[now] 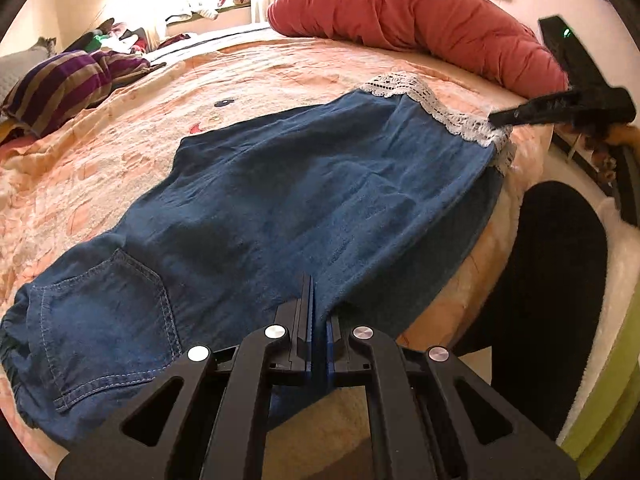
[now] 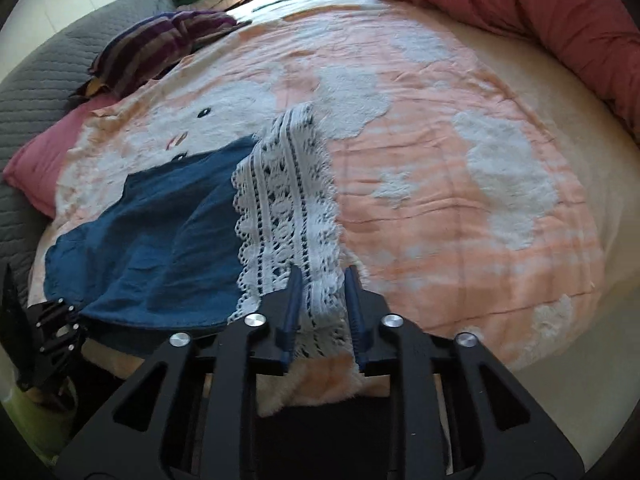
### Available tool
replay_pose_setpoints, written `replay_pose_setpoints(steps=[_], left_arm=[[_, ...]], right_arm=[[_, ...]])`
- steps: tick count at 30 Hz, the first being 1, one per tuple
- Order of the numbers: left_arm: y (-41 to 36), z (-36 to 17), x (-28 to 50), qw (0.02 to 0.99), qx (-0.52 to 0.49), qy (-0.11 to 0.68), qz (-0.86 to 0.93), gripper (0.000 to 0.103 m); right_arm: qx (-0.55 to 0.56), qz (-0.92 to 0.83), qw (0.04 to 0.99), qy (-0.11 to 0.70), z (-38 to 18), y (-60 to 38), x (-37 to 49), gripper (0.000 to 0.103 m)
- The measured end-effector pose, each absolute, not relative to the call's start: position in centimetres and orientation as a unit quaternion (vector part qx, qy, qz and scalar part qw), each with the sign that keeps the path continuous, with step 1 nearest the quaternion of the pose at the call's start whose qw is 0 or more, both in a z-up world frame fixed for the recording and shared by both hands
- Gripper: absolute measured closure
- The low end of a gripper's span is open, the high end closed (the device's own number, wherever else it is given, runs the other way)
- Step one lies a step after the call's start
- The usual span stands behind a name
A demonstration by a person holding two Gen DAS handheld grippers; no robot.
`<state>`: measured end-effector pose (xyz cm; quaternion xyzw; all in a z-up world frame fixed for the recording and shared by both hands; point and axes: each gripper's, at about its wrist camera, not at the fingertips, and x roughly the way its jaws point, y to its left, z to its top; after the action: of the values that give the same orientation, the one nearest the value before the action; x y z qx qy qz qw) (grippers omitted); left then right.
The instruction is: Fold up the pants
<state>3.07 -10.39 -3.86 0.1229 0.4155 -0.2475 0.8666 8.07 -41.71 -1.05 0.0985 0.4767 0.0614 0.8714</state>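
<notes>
the left tongs are pinched shut on the near edge of the blue pants, which lie spread on the bed. the right tongs stand part open, straddling the lace hem (not gripping). bare blanket stretches right of them toward the red bolster.

Soft blue denim pants, matt and creased, stitched pocket at 8 o'clock. White openwork lace hem, rough-edged. Fuzzy peach bedspread, wrinkled. Matt black plastic left gripper and right gripper, shiny metal rivets, blue pads.
</notes>
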Motion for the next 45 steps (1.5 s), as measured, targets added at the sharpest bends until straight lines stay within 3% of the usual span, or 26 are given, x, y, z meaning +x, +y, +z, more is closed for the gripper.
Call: replay_pose_setpoints(steps=[3, 7, 9, 10, 11, 17, 21, 24, 29, 39, 45], left_arm=[[-10.4, -3.8, 3.1, 0.867, 0.121, 0.415, -0.248, 0.099], [-10.4, -3.8, 3.0, 0.867, 0.122, 0.414, -0.248, 0.099], [-10.5, -3.8, 3.0, 0.867, 0.123, 0.413, -0.248, 0.099], [-10.5, -3.8, 3.0, 0.868, 0.122, 0.413, -0.248, 0.099], [-10.5, -3.8, 2.9, 0.867, 0.122, 0.414, -0.248, 0.099], [-10.8, -3.8, 2.4, 0.862, 0.141, 0.414, -0.257, 0.099], [-11.1, -4.3, 2.4, 0.857, 0.157, 0.417, -0.258, 0.099], [-10.9, -4.2, 2.1, 0.855, 0.159, 0.420, -0.261, 0.096], [-9.0, -2.5, 0.5, 0.860, 0.124, 0.417, -0.267, 0.060], [5.7, 2.6, 0.1, 0.923, -0.009, 0.385, -0.007, 0.015], [9.8, -0.3, 2.9, 0.894, -0.086, 0.437, 0.049, 0.015]], right_arm=[[0.054, 0.061, 0.888, 0.453, 0.7, -41.3, 6.8, 0.085], [0.003, 0.086, 0.884, 0.460, 0.9, -40.0, 6.8, 0.072], [0.008, 0.096, 0.873, 0.478, 0.0, -39.9, 7.7, 0.072], [0.013, 0.102, 0.866, 0.489, -0.7, -39.9, 8.1, 0.080], [0.020, 0.107, 0.860, 0.498, -1.2, -40.0, 8.4, 0.099], [-0.004, 0.115, 0.865, 0.489, -0.7, -40.1, 6.7, 0.099], [-0.027, 0.097, 0.849, 0.519, -2.6, -40.1, 7.0, 0.095], [-0.021, 0.084, 0.855, 0.511, -2.0, -40.7, 6.6, 0.082], [-0.027, 0.099, 0.893, 0.438, 1.8, -39.4, 4.9, 0.069], [-0.205, 0.308, 0.820, 0.436, -0.9, -25.3, 4.4, 0.067], [-0.279, 0.326, 0.784, 0.449, -3.7, -21.2, 4.6, 0.070]])
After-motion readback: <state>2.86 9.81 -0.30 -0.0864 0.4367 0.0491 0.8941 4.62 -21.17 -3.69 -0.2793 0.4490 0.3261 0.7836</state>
